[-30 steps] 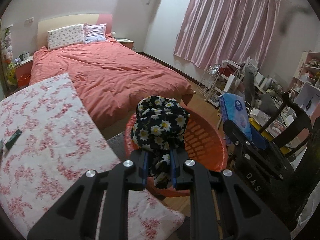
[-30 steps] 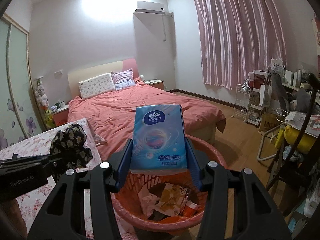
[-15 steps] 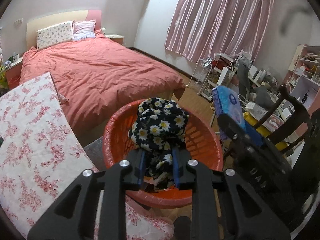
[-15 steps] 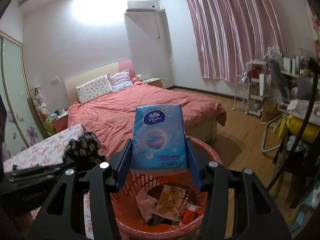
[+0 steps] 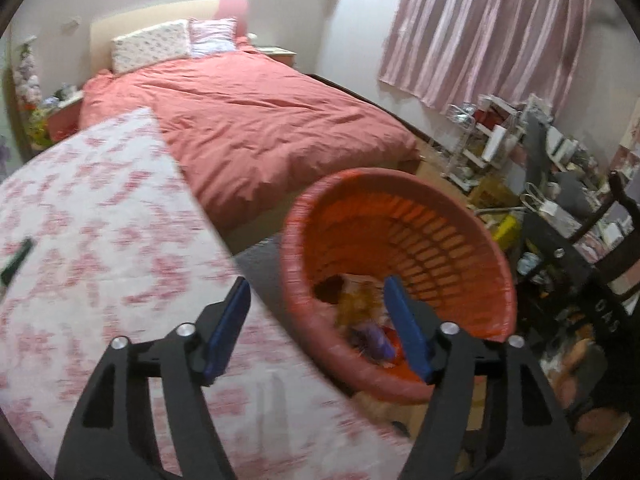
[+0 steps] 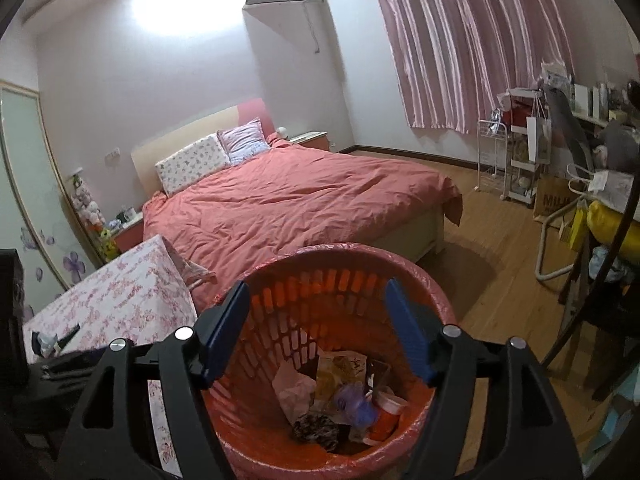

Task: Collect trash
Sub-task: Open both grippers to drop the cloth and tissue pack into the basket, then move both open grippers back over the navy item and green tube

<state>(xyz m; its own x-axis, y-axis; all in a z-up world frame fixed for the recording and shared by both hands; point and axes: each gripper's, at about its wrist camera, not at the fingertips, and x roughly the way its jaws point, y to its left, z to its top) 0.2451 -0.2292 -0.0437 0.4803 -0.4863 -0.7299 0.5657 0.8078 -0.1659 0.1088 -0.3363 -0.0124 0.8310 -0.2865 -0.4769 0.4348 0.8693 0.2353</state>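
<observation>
Trash (image 6: pixel 340 396), crumpled paper, wrappers and a dark floral cloth, lies at the bottom of an orange basket (image 6: pixel 320 288) directly below the right gripper (image 6: pixel 316 324), whose jaws are opening with nothing between them. Left gripper (image 5: pixel 316 328) hovers over the basket's near rim, jaws also opening, empty, beside a floral-covered table (image 5: pixel 100 240).

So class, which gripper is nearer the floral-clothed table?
Left. The left gripper hangs over the table edge, beside the basket; the right gripper is above the basket's mouth. Both sets of jaws are opening, gripping nothing.
</observation>
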